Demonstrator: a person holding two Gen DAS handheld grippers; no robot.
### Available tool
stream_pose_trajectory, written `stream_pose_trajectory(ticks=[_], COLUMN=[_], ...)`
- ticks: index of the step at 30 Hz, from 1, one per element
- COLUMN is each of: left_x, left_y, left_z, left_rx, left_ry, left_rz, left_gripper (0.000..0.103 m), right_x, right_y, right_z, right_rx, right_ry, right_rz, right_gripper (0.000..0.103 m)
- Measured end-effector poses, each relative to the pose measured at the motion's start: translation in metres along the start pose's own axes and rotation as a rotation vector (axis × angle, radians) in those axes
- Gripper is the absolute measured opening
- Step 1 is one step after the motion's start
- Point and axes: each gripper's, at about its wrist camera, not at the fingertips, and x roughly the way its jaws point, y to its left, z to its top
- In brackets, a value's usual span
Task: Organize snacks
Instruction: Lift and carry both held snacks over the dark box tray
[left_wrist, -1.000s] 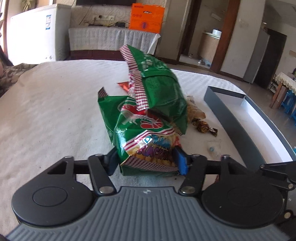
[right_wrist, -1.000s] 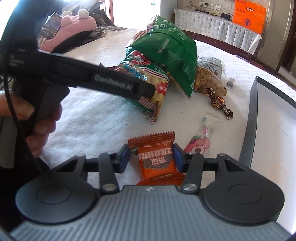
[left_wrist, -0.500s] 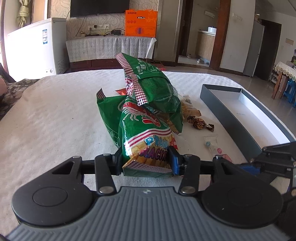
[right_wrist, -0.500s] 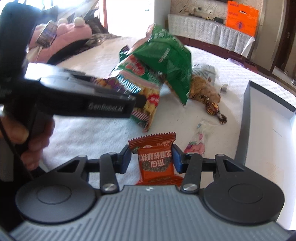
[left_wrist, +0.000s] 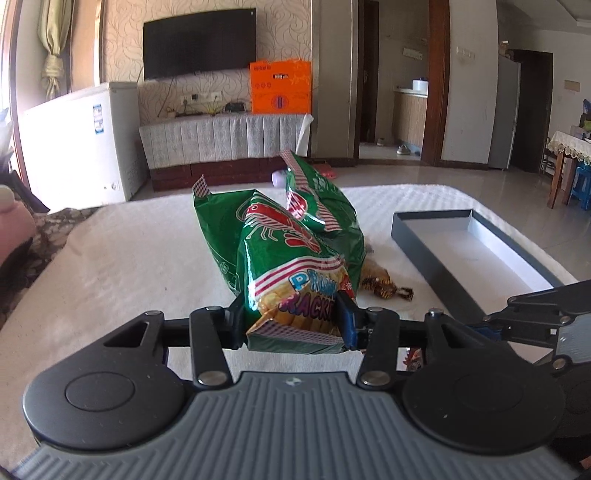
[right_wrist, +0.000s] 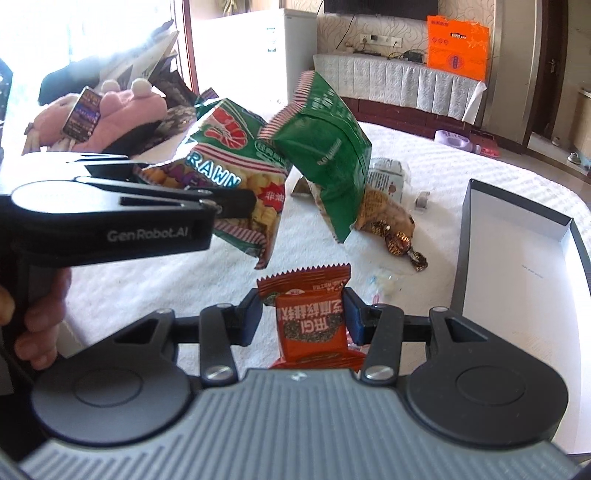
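Note:
My left gripper is shut on a green prawn cracker bag and holds it above the white bed; a second green bag hangs joined to it. Both bags show in the right wrist view, with the left gripper clamped on the nearer one. My right gripper is shut on a small orange snack packet, held above the bed. The grey open box lies to the right; it also shows in the right wrist view.
Wrapped brown candies, a tan snack bag, a white packet and a small clear candy lie on the bed. A pink plush toy sits at the far left. A white freezer stands beyond the bed.
My left gripper has lifted the green bags off the bed and raised them. My right gripper has risen a little with the orange packet still in it.

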Motion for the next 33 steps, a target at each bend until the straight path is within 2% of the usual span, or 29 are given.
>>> stream_pose_trajectory(ticks=[7, 13, 20, 26, 33], left_x=[-0.021, -0.042, -0.054, -0.044, -0.024], left_y=[-0.007, -0.010, -0.020, -0.054, -0.085], left_z=[0.012, 0.021, 0.032, 0.040, 0.052], left_rx=[0.019, 0.023, -0.002, 0.067, 0.098], left_ry=[-0.076, -0.154, -0.189, -0.181, -0.174], left_rz=[0.041, 0.044, -0.027, -0.073, -0.135], left_gripper=[0.053, 0.053, 0.053, 0.053, 0.053], right_x=[-0.010, -0.015, -0.024, -0.031, -0.040], right_y=[-0.007, -0.011, -0.026, -0.045, -0.068], right_z=[0.007, 0.008, 0.009, 0.007, 0.001], right_rx=[0.027, 0.041, 0.079, 0.123, 0.147], right_ry=[-0.055, -0.092, -0.130, -0.153, -0.163], right_rz=[0.016, 0.014, -0.011, -0.047, -0.089], right_gripper=[0.049, 0.049, 0.049, 0.049, 0.050])
